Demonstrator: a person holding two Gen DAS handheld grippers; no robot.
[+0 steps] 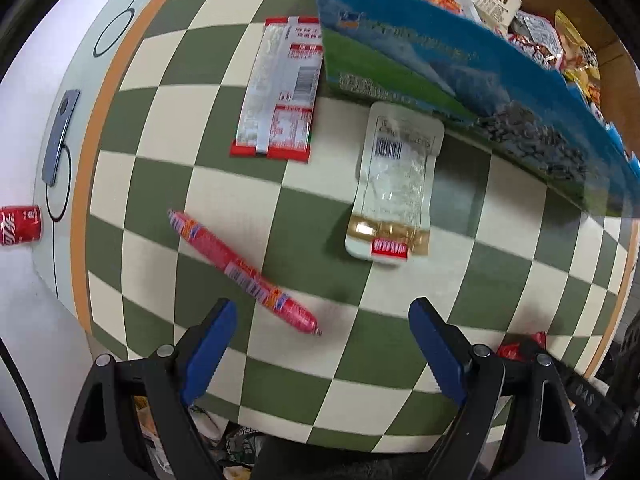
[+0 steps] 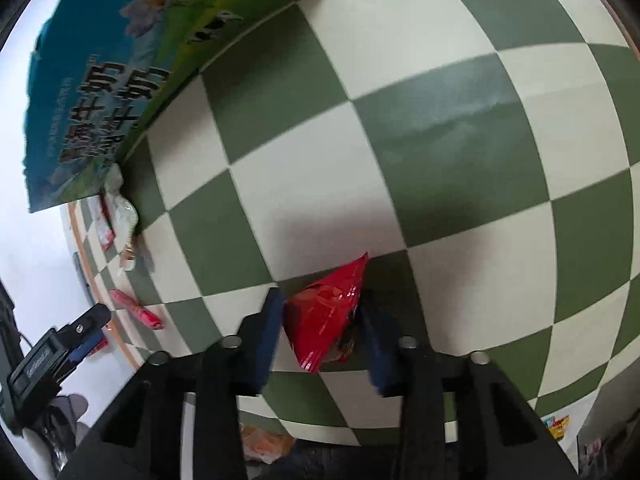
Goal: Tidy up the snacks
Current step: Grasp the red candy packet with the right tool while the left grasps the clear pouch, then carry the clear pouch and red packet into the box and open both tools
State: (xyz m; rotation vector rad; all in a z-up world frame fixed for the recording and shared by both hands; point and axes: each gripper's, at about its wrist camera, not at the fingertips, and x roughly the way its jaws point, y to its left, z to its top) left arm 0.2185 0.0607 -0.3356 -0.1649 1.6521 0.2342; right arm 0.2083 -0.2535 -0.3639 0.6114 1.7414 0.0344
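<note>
The right gripper [image 2: 320,320] clamps a crinkly red foil snack packet [image 2: 324,312] above the green-and-cream checkered desk [image 2: 440,140]. The left gripper [image 1: 320,344] hangs wide open, empty, near a long pink sausage stick [image 1: 240,270].

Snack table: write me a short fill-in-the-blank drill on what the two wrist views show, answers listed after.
1. The right gripper has its fingers closed on a ____ snack packet.
2. The left gripper is ____, with nothing between its fingers.
3. The sausage stick lies on the green-and-cream ____ tablecloth.
4. The cardboard box is filled with ____.

Answers: red; open; checkered; snacks
</note>
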